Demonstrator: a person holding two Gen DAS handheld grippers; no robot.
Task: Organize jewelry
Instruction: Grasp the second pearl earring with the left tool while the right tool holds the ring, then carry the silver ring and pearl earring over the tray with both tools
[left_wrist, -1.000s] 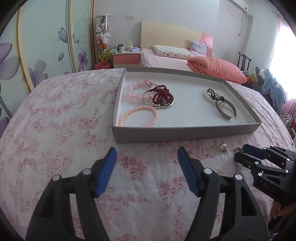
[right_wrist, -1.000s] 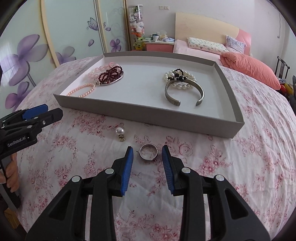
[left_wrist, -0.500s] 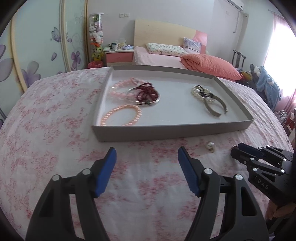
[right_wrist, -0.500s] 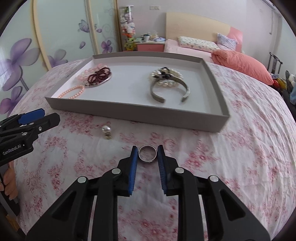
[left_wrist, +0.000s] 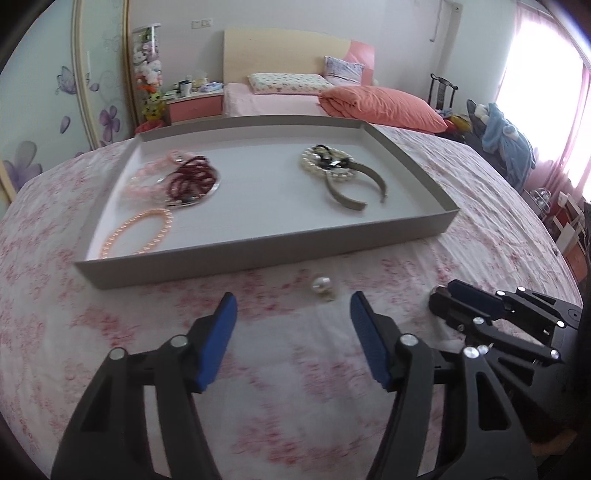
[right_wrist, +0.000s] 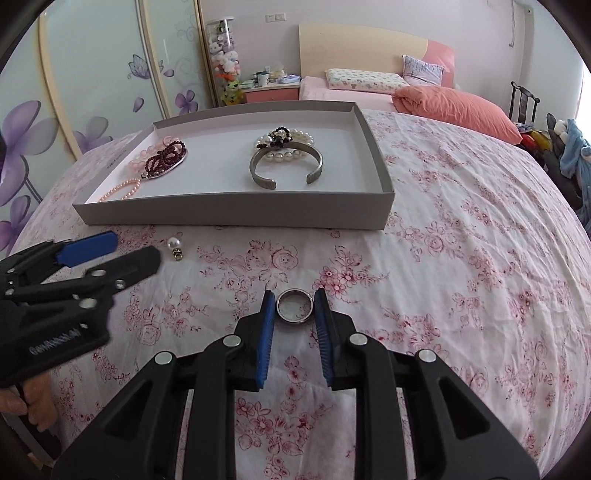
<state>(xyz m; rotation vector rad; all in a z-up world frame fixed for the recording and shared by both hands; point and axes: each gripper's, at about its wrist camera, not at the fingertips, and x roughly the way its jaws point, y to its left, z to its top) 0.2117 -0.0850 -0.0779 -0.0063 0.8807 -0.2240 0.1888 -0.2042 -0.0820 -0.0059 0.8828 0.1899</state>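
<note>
My right gripper (right_wrist: 294, 310) is shut on a silver ring (right_wrist: 294, 306), held just over the floral cloth in front of the grey tray (right_wrist: 236, 213). My left gripper (left_wrist: 293, 321) is open and empty, with a pearl earring (left_wrist: 322, 286) on the cloth just beyond its fingertips; the earring also shows in the right wrist view (right_wrist: 174, 246). The tray (left_wrist: 266, 248) holds a pink pearl bracelet (left_wrist: 138, 232), dark red beads (left_wrist: 192, 180) on a pink bracelet, a white pearl bracelet (left_wrist: 325, 166) and a metal cuff (left_wrist: 354, 188).
The table has a pink floral cloth (right_wrist: 461, 266). Behind it are a bed with an orange quilt (left_wrist: 380, 107), a nightstand (left_wrist: 192, 105) and flowered wardrobe doors (right_wrist: 92, 92). The left gripper (right_wrist: 74, 280) shows at the left of the right wrist view.
My right gripper has closed on the ring and lifted it slightly. My left gripper has moved right, bringing the pearl earring in front of its open jaws.
</note>
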